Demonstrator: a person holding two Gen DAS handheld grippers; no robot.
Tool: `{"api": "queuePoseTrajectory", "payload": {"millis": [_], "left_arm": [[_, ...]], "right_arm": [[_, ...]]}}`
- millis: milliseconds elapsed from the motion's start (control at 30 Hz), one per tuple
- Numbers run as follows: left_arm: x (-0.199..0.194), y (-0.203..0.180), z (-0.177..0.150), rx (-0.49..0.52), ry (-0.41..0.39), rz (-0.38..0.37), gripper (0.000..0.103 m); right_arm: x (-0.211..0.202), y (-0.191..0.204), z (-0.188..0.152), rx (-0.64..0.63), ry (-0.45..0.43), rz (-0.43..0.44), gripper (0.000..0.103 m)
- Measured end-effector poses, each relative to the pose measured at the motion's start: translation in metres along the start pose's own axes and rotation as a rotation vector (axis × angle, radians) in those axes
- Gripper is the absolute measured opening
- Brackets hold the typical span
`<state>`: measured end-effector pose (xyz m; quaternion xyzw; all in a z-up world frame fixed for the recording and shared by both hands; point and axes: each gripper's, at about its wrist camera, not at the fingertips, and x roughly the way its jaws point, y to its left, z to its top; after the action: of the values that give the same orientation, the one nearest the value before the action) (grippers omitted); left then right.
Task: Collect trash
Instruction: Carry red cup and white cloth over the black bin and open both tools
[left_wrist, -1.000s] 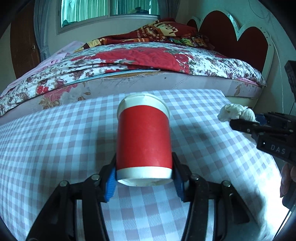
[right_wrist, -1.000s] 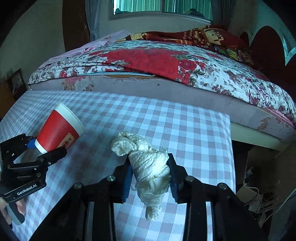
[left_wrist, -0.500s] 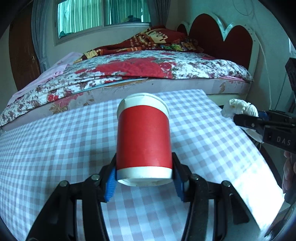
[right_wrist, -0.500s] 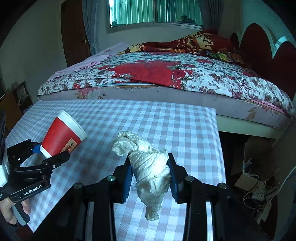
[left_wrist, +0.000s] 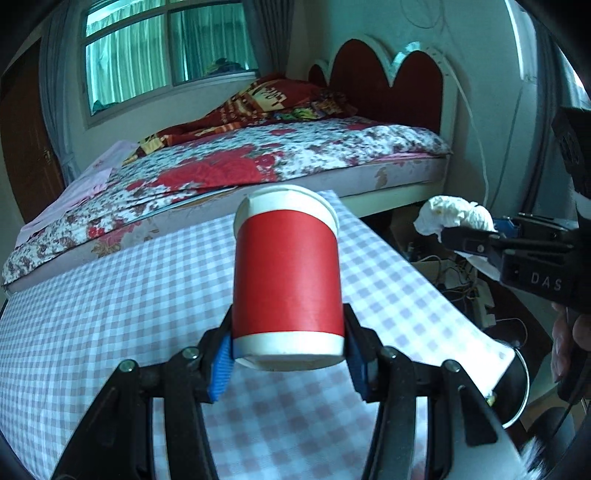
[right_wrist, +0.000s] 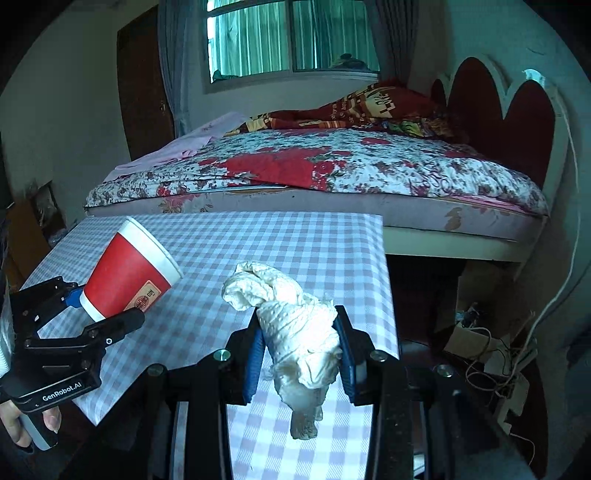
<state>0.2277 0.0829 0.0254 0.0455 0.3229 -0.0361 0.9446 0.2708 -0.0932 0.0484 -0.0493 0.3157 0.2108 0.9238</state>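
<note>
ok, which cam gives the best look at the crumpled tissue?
Right wrist: the crumpled tissue sits centre frame, clamped between the right tongs, one end dangling below. Left wrist shows it only small at the right edge, partly hidden behind the tong tip.

Counts by kind. One red paper cup with white rim and base. One crumpled white paper towel. Two handheld grippers: the left gripper and the right gripper, each with two black fingers carrying blue pads, four fingers in all. One worktop under a checked cloth. One bed with one red scalloped headboard. One window. One dark door.
</note>
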Motion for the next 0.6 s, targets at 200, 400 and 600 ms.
{"api": "queuePoseTrajectory", "payload": {"millis": [200,400,600], "left_arm": [[-0.012,-0.047,-0.007,0.024,-0.012,-0.063,0.053],[-0.013,-0.09,-0.018,0.046,-0.008,-0.14,0.053],[-0.009,-0.132,-0.03,0.08,-0.006,-0.226,0.053]], "right_arm": [[-0.036,-0.026,-0.023,0.033,-0.019,-0.043,0.037],[-0.067,-0.06,-0.05,0.073,-0.031,-0.089,0.037],[-0.089,-0.093,-0.081,0.106,-0.036,-0.152,0.037]]}}
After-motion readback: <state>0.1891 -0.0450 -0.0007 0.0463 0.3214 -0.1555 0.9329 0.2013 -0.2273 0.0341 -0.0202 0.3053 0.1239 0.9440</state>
